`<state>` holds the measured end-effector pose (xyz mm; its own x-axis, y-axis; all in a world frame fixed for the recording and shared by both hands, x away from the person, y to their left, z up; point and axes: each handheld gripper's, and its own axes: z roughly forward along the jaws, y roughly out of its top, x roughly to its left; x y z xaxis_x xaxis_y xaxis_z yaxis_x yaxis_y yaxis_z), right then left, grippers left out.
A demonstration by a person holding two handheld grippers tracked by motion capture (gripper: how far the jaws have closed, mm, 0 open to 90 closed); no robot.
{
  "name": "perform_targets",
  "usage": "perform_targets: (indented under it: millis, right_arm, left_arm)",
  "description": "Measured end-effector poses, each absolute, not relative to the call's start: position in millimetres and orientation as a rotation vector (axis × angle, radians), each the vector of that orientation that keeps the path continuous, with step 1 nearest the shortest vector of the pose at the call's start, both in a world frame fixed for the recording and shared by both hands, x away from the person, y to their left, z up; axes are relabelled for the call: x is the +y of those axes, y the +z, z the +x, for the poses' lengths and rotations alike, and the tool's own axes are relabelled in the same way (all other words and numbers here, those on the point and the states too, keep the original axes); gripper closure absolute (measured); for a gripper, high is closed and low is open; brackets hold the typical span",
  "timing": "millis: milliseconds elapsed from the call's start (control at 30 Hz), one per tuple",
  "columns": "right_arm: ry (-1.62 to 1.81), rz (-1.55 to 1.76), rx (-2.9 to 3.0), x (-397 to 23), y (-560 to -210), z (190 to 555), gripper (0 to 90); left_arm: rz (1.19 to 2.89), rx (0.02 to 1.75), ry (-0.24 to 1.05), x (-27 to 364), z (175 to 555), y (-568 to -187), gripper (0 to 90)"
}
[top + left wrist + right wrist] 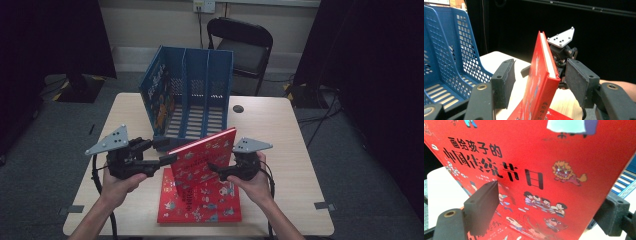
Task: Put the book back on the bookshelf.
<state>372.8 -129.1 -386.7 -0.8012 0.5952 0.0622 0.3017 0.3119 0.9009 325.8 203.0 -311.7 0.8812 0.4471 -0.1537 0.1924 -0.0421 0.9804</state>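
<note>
Book (202,157) is held tilted on edge between the jaws of the right tool (218,170), above a second book (200,202) flat on the table (280,150); its spine is straddled, untouched, by the half-open left tool (167,150)

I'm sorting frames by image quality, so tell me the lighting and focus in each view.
High view: dim and even, dark room edges, raised red book and blue file rack fairly sharp. Left gripper view: black background, book spine crisp, near pads slightly soft. Right gripper view: the cover sits very close, print readable but soft, the corners blurred.
</note>
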Motion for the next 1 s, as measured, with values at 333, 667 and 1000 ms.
perform_targets:
  millis: [333,667,1000]
  right_arm:
    - [1.475,0.817,2.298,-128.4,-387.4,373.0,16.1]
    - [1.480,0.817,2.298,-129.2,-386.6,372.7,16.1]
    - [1.496,0.828,2.297,-130.1,-384.6,373.5,16.8]
  left_arm:
    - [1.575,0.554,0.258,225.9,329.5,-306.9,39.1]
    - [1.683,0.661,0.308,222.8,349.5,-333.6,39.1]
    - [1.799,0.669,0.249,194.3,362.1,-368.7,34.3]
